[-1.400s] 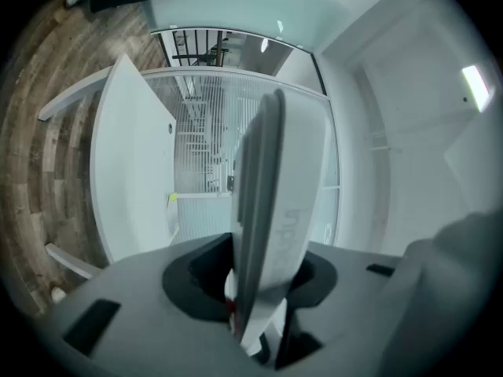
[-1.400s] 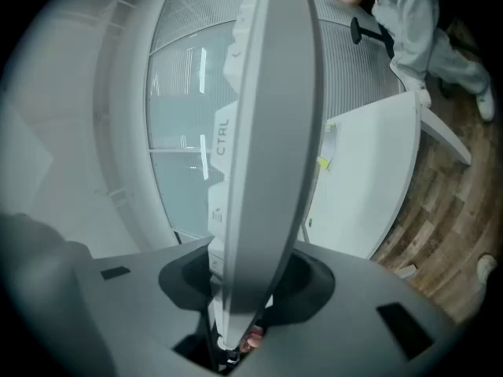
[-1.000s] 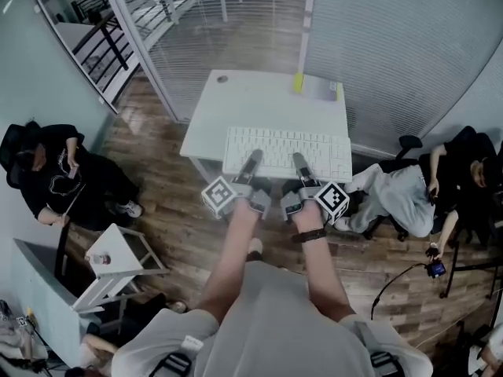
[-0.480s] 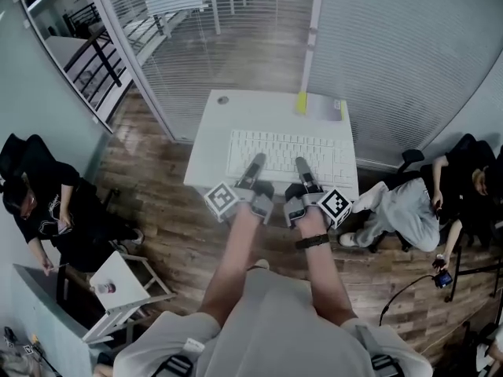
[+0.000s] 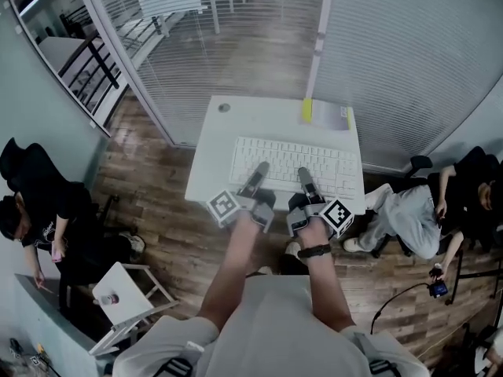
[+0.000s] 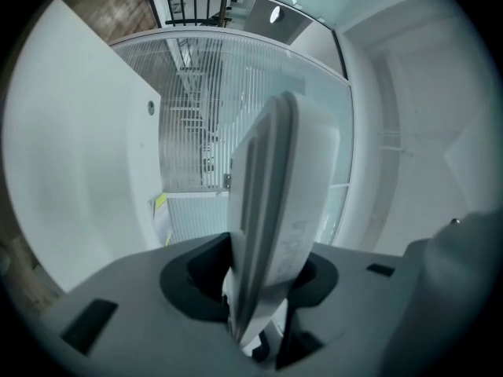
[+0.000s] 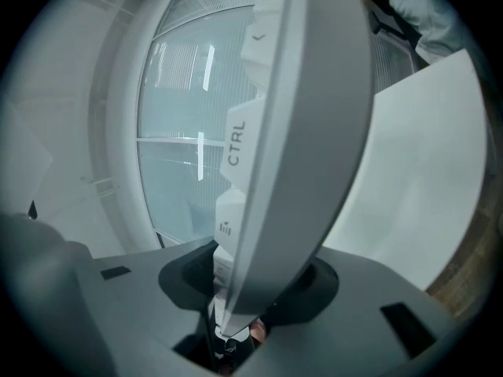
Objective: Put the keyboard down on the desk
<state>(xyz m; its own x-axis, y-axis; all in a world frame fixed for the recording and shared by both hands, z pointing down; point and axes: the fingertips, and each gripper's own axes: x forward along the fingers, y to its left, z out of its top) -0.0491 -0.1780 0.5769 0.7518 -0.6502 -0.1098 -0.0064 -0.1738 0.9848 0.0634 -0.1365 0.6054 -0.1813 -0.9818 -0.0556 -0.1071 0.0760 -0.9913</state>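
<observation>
A white keyboard (image 5: 295,162) lies flat over the white desk (image 5: 224,136), towards its right half; I cannot tell whether it touches the top. My left gripper (image 5: 258,176) is shut on its near edge left of the middle. My right gripper (image 5: 305,177) is shut on the same edge a little further right. In the left gripper view the keyboard (image 6: 283,179) runs edge-on out of the jaws of the left gripper (image 6: 253,293), with the desk (image 6: 71,171) to its left. In the right gripper view the keyboard (image 7: 306,132), CTRL key showing, sits clamped in the right gripper (image 7: 236,305), the desk (image 7: 416,179) on its right.
A yellow-green item (image 5: 306,110) and a pale booklet (image 5: 332,117) lie at the desk's far edge, and a round cable hole (image 5: 224,107) sits at its far left corner. Glass partitions with blinds stand behind. Seated people (image 5: 31,210) (image 5: 409,210) flank the desk; a small white side table (image 5: 118,297) stands near left.
Both grippers have carried the keyboard forward, from overhanging the desk's near edge to lying fully over the desk top. The grip is unchanged. The person at the left has shifted.
</observation>
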